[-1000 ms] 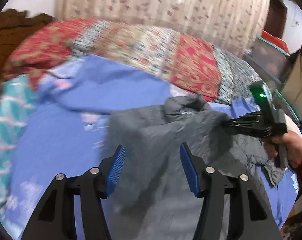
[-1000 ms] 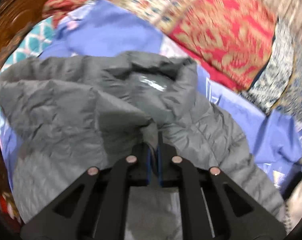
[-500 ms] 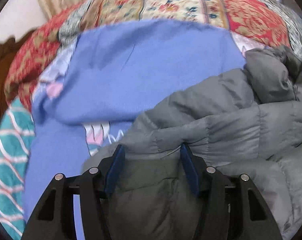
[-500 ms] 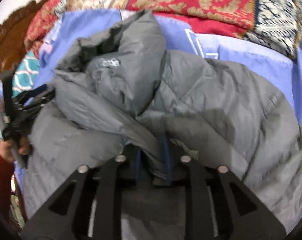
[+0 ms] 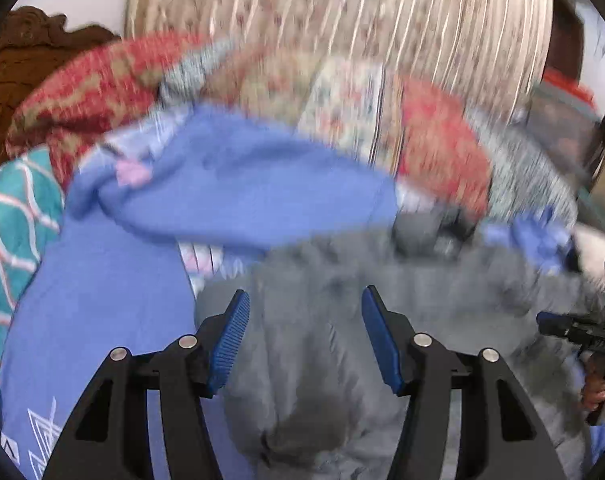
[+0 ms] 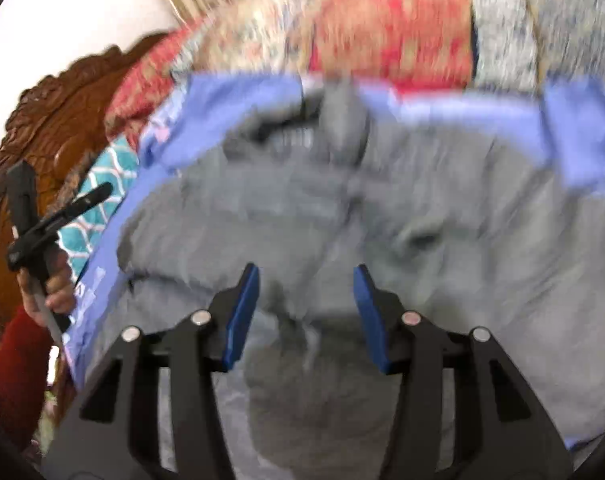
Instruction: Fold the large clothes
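Note:
A grey puffer jacket (image 5: 342,280) lies crumpled on the blue bed sheet (image 5: 102,300); it also fills the right wrist view (image 6: 382,208). My left gripper (image 5: 304,334) is open and empty above the jacket's left part. My right gripper (image 6: 305,314) is open and empty above the jacket's middle, below the collar (image 6: 342,120). The right gripper shows at the right edge of the left wrist view (image 5: 582,332). The left gripper shows at the left of the right wrist view (image 6: 42,224). Both views are blurred by motion.
A red and cream patchwork quilt (image 5: 422,136) lies along the far side of the bed. A teal patterned cloth (image 5: 14,232) lies at the left. A carved wooden headboard (image 6: 54,112) stands at the left. A striped curtain (image 5: 382,12) hangs behind the bed.
My right gripper has opened and let go of the jacket fold. Both grippers have pulled back and up from the jacket, which has dropped flatter onto the sheet.

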A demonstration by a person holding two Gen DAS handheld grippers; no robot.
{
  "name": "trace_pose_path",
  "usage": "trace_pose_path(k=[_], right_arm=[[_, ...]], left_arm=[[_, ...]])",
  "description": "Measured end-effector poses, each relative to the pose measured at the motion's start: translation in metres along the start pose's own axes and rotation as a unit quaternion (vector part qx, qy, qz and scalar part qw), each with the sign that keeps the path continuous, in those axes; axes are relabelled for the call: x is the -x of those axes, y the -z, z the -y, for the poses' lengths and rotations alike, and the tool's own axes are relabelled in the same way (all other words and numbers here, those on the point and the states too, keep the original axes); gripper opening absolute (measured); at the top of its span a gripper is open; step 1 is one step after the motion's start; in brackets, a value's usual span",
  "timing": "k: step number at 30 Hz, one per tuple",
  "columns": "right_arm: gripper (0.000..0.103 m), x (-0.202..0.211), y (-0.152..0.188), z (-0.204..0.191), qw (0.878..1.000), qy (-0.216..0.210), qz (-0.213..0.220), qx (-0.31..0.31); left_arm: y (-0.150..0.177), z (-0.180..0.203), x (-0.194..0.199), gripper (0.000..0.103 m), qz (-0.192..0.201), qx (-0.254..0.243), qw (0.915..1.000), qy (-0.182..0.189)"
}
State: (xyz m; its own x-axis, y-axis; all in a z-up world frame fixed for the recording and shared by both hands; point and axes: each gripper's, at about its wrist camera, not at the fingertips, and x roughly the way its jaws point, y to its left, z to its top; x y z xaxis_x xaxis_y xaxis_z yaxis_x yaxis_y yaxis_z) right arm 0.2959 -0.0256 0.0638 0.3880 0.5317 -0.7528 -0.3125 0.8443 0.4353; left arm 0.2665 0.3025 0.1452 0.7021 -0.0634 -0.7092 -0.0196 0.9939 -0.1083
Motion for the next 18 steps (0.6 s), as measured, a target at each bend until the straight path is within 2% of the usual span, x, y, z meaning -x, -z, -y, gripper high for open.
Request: trace_pose_path(k=[1, 2, 3, 4, 6, 8, 11, 12, 14, 15, 16, 18], right_arm=[[0.047, -0.016, 0.004, 0.011, 0.999, 0.006, -0.023, -0.022], [0.044, -0.03, 0.007, 0.02, 0.998, 0.026, -0.043, -0.038], [0.043, -0.039, 0.01, 0.031, 0.997, 0.026, -0.046, -0.062], [0.042, -0.03, 0.01, 0.035, 0.996, 0.012, -0.033, -0.086], [0.043, -0.003, 0.007, 0.035, 0.993, 0.002, -0.012, -0.113], [0.044, 0.043, 0.012, 0.028, 0.996, 0.0, 0.03, -0.087], [0.048, 0.118, 0.041, 0.028, 0.993, 0.076, 0.079, -0.039], [0.051, 0.145, 0.058, 0.032, 0.989, 0.114, 0.097, -0.022], [0.068, 0.187, 0.092, 0.041, 0.971, 0.204, 0.121, 0.013], [0.07, 0.203, 0.111, 0.044, 0.96, 0.247, 0.128, 0.033], [0.073, 0.215, 0.13, 0.047, 0.95, 0.28, 0.126, 0.055], [0.076, 0.219, 0.157, 0.061, 0.941, 0.312, 0.092, 0.091]], left_arm=[[0.009, 0.005, -0.017, 0.078, -0.027, -0.01, 0.9995, -0.013], [0.021, 0.012, -0.04, 0.078, -0.064, -0.03, 0.9961, -0.052], [0.028, 0.012, -0.063, 0.078, -0.102, -0.042, 0.9903, -0.084], [0.037, 0.014, -0.076, 0.078, -0.127, -0.052, 0.9851, -0.104], [0.038, 0.026, -0.071, 0.078, -0.116, -0.072, 0.9813, -0.136], [0.032, 0.032, -0.056, 0.078, -0.112, -0.071, 0.9834, -0.124], [0.024, 0.036, 0.002, 0.078, -0.046, -0.059, 0.9911, -0.11], [0.025, 0.036, 0.016, 0.078, -0.031, -0.054, 0.9927, -0.103], [0.032, 0.035, 0.054, 0.078, -0.003, -0.031, 0.9962, -0.081], [0.036, 0.034, 0.064, 0.078, 0.003, -0.021, 0.9971, -0.073], [0.042, 0.034, 0.076, 0.078, 0.007, -0.01, 0.9978, -0.064], [0.058, 0.034, 0.095, 0.078, 0.005, 0.01, 0.999, -0.043]])
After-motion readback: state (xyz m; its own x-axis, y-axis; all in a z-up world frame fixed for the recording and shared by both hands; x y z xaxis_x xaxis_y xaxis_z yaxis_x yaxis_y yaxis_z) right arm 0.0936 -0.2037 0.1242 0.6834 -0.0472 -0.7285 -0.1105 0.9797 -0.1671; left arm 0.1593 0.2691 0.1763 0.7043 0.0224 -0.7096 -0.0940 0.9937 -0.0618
